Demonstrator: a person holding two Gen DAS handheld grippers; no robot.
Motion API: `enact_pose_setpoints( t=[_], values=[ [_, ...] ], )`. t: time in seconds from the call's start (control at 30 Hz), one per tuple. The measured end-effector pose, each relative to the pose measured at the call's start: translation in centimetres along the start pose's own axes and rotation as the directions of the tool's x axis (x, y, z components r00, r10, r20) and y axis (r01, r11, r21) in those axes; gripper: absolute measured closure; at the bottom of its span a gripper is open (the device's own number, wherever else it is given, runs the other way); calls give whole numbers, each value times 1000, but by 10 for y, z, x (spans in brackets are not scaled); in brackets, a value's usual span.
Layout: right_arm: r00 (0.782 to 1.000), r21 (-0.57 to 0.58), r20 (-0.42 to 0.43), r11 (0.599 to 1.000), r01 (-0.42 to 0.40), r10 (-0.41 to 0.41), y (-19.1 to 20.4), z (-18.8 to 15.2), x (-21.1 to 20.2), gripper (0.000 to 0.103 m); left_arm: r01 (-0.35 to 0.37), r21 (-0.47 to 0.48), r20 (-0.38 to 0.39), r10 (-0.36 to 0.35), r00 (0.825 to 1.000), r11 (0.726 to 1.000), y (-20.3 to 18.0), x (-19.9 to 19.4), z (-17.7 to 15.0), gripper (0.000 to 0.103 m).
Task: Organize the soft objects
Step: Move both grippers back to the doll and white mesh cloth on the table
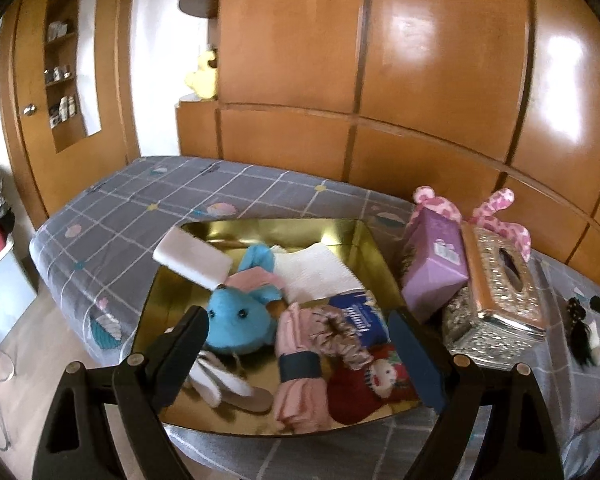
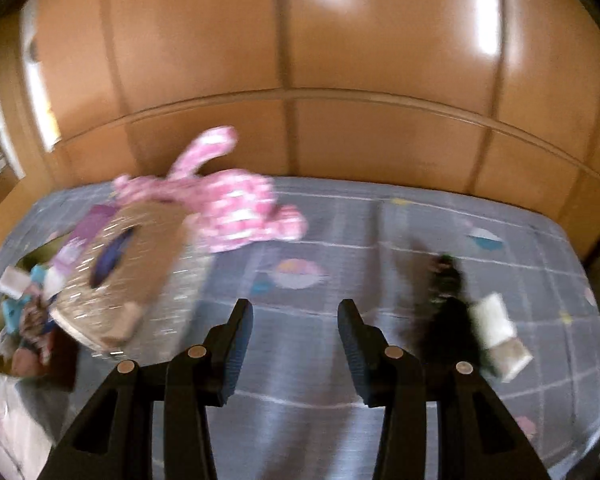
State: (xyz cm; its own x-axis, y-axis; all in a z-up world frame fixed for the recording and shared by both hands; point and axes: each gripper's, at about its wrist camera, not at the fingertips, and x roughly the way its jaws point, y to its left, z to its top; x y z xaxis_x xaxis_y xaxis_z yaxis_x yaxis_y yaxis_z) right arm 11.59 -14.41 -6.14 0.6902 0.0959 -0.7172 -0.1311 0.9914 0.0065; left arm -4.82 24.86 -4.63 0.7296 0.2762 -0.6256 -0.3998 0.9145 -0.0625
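A gold tray (image 1: 260,228) lies on the bed and holds a blue plush mouse (image 1: 236,320), a rolled pink cloth (image 1: 300,392) with a dark band, a scrunchie (image 1: 340,332), a red plush item (image 1: 364,388), a white block (image 1: 192,260) and white paper (image 1: 316,272). My left gripper (image 1: 296,314) hovers over the tray, open wide and holding nothing. My right gripper (image 2: 295,304) is over bare bedsheet, its jaws apart with nothing between them. A black fuzzy item (image 2: 448,304) and a white piece (image 2: 496,320) lie just right of it. A pink plush rabbit (image 2: 236,208) rests farther back.
A silver tissue box (image 1: 504,292) and a purple box (image 1: 432,264) stand right of the tray, in front of the rabbit (image 1: 496,216). Wooden wardrobe panels (image 1: 380,60) rise behind the bed. The grey checked sheet (image 2: 340,240) is bare ahead of the right gripper. The right wrist view is blurred.
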Motion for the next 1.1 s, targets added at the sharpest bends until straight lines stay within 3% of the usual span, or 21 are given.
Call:
enact_pose_setpoints(
  t=[0.2,0.43,0.53,0.7,0.73,0.83,1.03,1.1],
  values=[
    [994,107,-2,989,105,-105,-66,-1,0,59,27,74,13,-28,1000,997,-27,-8,3,11],
    [977,246,-50,945,213,-208,-148,-9,13,59,92,176,20,-97,995,980,-74,-18,9,11],
    [967,304,-89,919,253,-237,-184,-16,24,59,127,230,27,-137,990,965,-101,-23,13,11],
    [966,430,-135,866,256,-218,-226,-38,35,59,204,322,12,-219,976,925,-152,-27,21,11],
    [968,480,-158,841,250,-197,-235,-41,37,59,229,353,9,-247,969,907,-169,-29,23,11],
    [980,590,-114,782,199,-163,-253,-45,31,59,309,399,-28,-326,945,863,-212,-29,25,11],
    [986,676,-113,718,168,-125,-268,-54,25,59,457,428,-184,-420,889,780,-302,2,18,12],
    [988,688,-110,710,152,-106,-271,-55,25,59,493,437,-243,-429,870,752,-335,16,10,17]
  ],
)
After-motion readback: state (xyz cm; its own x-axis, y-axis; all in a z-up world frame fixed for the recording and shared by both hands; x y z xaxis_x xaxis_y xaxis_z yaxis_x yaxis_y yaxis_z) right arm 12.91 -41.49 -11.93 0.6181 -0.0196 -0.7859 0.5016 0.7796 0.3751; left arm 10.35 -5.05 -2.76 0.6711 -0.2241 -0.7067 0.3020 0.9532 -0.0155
